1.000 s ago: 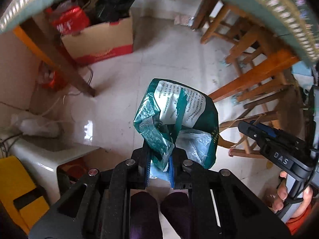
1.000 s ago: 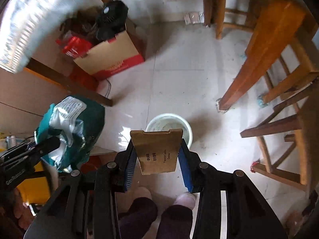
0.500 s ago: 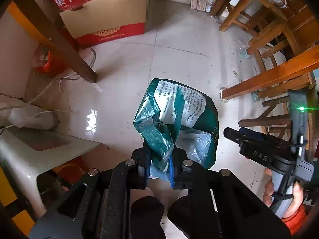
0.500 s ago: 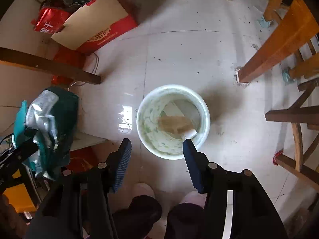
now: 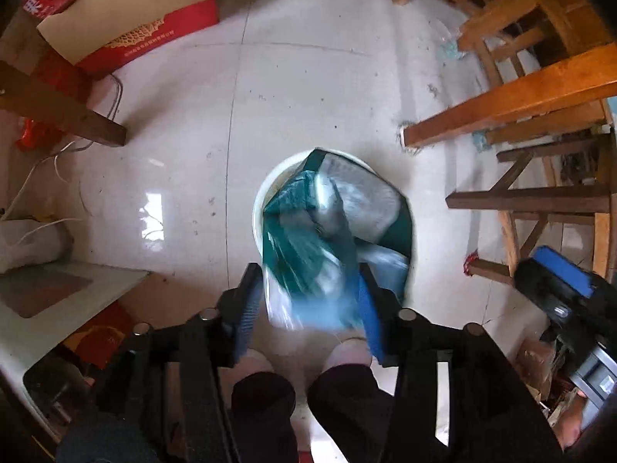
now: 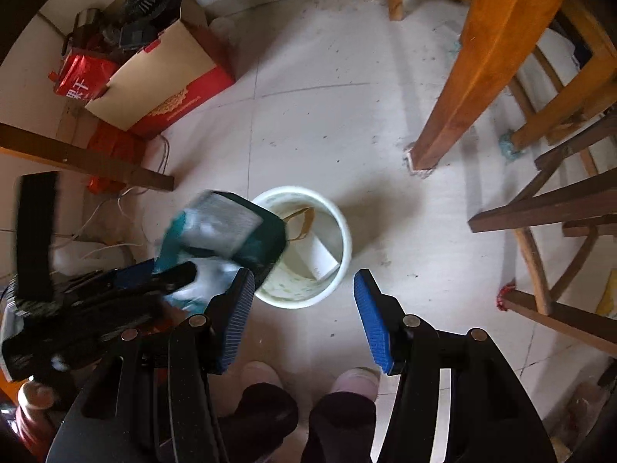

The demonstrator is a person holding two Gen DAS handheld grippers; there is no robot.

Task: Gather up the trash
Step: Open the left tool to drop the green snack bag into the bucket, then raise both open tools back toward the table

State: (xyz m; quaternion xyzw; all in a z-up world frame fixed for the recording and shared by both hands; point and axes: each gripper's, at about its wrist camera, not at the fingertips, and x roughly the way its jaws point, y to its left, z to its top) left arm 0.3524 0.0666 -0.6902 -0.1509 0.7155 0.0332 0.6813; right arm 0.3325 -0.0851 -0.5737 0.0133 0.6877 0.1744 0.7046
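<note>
Release of a wrapper over the bin. We hold the left gripper (image 5: 308, 297) pointing straight down above the white bucket (image 5: 266, 196) on the floor (image 5: 308, 88), so that whatever it lets go will fall inside rather than beside it. Its jaws have just been opening and now stand moderately apart; the green snack bag (image 5: 316, 239) hangs blurred between them, and we judge it to be slipping free, no pad visibly pressing it. In the right wrist view the bag's far end overlaps the bucket's left rim, so part of it may catch there.

The right gripper (image 6: 304, 316) hovers just beside the bucket, near its lower edge, with its blue pads (image 6: 368, 316) wide apart and nothing between them. Inside the bucket we see a brown paper piece (image 6: 302, 222) and a white card (image 6: 322, 256) against the wall.

The bag lies directly ahead of the left fingertips, between them and the bucket mouth. A cardboard box (image 6: 166, 77) and wooden chair legs (image 6: 486, 73) stand well apart from the bucket.
</note>
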